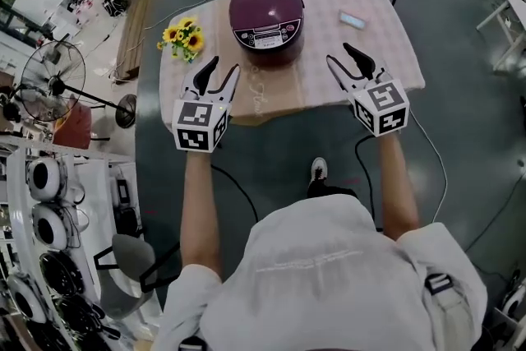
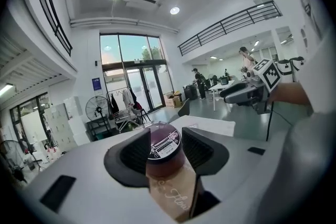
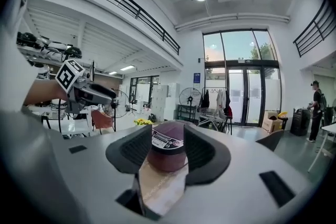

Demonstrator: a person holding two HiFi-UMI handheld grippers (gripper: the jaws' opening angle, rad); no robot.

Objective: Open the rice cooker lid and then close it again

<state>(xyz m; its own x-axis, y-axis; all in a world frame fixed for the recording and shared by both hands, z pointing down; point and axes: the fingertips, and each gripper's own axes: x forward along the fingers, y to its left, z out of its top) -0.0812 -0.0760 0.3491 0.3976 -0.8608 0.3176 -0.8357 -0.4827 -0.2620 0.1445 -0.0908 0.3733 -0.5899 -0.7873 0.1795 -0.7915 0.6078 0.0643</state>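
1. Nothing's done yet, I'd say. The round dark-purple rice cooker (image 1: 265, 19) sits mid-table on the pale checked tablecloth (image 1: 386, 29) with its lid down.
2. The left gripper (image 1: 223, 68) and right gripper (image 1: 340, 55) both hover short of it, jaws spread, gripping nothing. Opening and closing are both still to do.
3. There's cursive on the tan strip (image 2: 173, 191) in front of the cooker that looks like "Flow…". The control-panel print is too small to read.

Maroon rice cooker (image 1: 266, 10) — lid seemingly shut — upright on the table's far middle.
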